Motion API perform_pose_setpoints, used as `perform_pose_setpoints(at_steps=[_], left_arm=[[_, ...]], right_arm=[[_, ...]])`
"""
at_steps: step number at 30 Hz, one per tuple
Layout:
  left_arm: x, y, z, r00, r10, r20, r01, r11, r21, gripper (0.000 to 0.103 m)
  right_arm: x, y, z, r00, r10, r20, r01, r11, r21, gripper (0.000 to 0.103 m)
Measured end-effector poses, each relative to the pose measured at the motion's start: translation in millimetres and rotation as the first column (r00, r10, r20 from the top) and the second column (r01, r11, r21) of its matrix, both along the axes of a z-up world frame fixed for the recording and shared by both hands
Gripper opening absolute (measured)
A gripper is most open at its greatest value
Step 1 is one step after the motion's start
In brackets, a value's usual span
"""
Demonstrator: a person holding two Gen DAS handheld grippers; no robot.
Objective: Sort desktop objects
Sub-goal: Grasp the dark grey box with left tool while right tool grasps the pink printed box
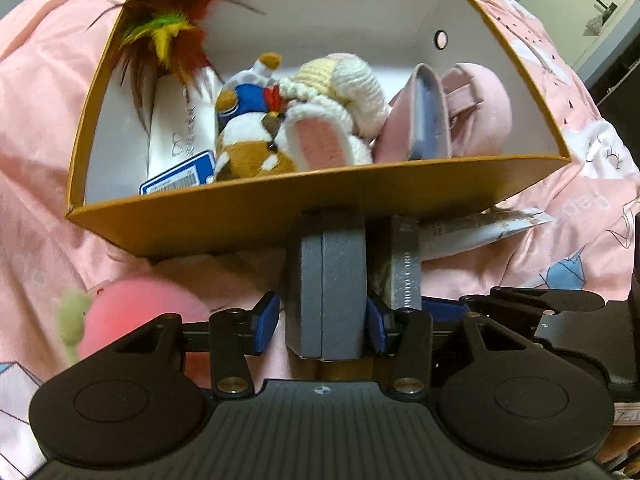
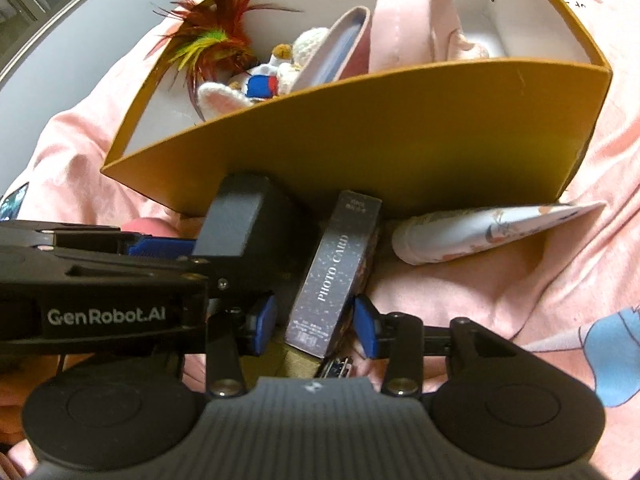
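My left gripper [image 1: 322,328] is shut on a dark grey box [image 1: 324,288], blue pads pressed to both sides, just in front of the mustard cardboard box [image 1: 320,196]. A dark "PHOTO CARD" box [image 2: 332,276] stands between the pads of my right gripper [image 2: 316,326], with a small gap on each side, so this gripper is open. The same card box shows silver [image 1: 406,276] beside the grey box in the left wrist view. The right wrist view has the grey box [image 2: 240,216] at its left.
The mustard box [image 2: 400,128] holds a feather toy [image 1: 168,36], a white tube [image 1: 180,120], a plush dog [image 1: 248,140], a crocheted bunny [image 1: 332,120] and a pink pouch [image 1: 476,108]. A pale tube [image 2: 480,232] lies against its front wall. A pink plush ball [image 1: 136,308] rests on the pink bedding [image 2: 520,300].
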State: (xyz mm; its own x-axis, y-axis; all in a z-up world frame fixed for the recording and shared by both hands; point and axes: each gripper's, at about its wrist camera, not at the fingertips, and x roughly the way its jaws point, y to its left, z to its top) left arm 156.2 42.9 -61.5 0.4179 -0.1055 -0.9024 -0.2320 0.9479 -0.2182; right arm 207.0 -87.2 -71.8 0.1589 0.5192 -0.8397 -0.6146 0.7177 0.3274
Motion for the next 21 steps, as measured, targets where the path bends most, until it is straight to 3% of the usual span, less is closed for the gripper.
perform_pose_setpoints(at_steps=[5,7,10,21], left_arm=[[-3,2,-6,1.000,-0.005,-0.016,0.006,1.000,0.014,0.039],[-4,4,-6,1.000,-0.003,-0.011,0.003,1.000,0.005,0.038],[-7,7,-4,1.000,0.005,0.000,-0.005,1.000,-0.010,0.038],[-18,16,6,0.999,0.017,0.035,-0.017,1.000,-0.022,0.038]], right_arm=[[-2,6,-7,1.000,0.003,0.009,-0.002,0.997,-0.072,0.045],[-3,7,-8,1.000,0.008,0.014,-0.007,0.996,-0.084,0.036],[-5,5,-5,1.000,0.003,0.022,-0.001,0.996,-0.089,0.031],[-21,-23,38,0.993,-0.041,0.111,0.046,0.998,-0.042,0.026]])
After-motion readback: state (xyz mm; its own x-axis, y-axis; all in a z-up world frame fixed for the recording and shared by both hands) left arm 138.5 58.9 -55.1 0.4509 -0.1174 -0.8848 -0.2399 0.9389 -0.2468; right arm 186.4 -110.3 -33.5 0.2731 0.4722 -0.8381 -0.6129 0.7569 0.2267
